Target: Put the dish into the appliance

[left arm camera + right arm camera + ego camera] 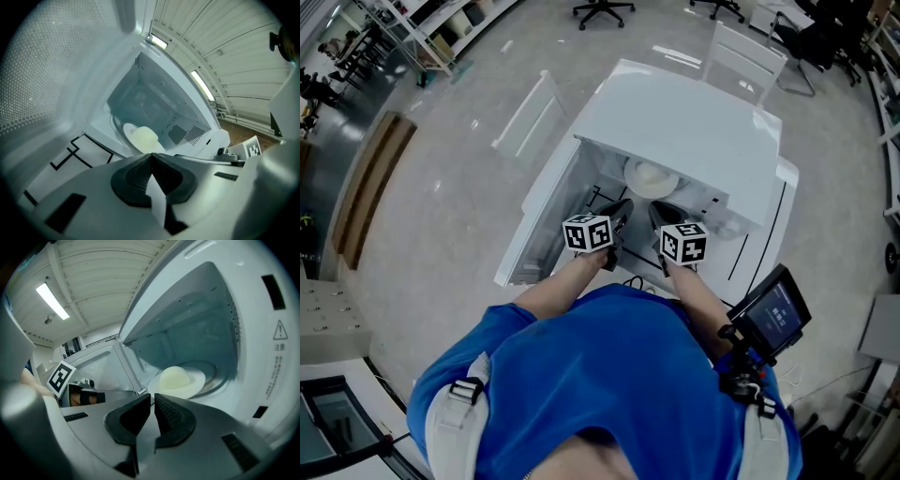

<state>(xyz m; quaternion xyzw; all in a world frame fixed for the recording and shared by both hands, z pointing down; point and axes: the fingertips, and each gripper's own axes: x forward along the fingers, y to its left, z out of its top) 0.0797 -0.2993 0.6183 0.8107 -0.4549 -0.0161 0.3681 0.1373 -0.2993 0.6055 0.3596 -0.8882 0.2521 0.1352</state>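
Note:
A white microwave [694, 122] stands with its door [539, 225] swung open to the left. Inside, on the turntable, rests the dish [652, 176]: a white plate bearing a pale yellow dome, also seen in the left gripper view [143, 139] and the right gripper view [176, 379]. My left gripper [619, 211] and right gripper [661, 214] hover side by side just in front of the opening, short of the dish. The left gripper [151, 157] is shut with nothing between its pads. So is the right gripper [153, 399], its pads almost touching.
The perforated door [42, 79] stands close on the left of the left gripper. The microwave's front panel [276, 348] with a warning label is on the right. A screen device [773, 314] hangs by my right hip. A white chair [745, 56] and office chairs [602, 9] stand beyond.

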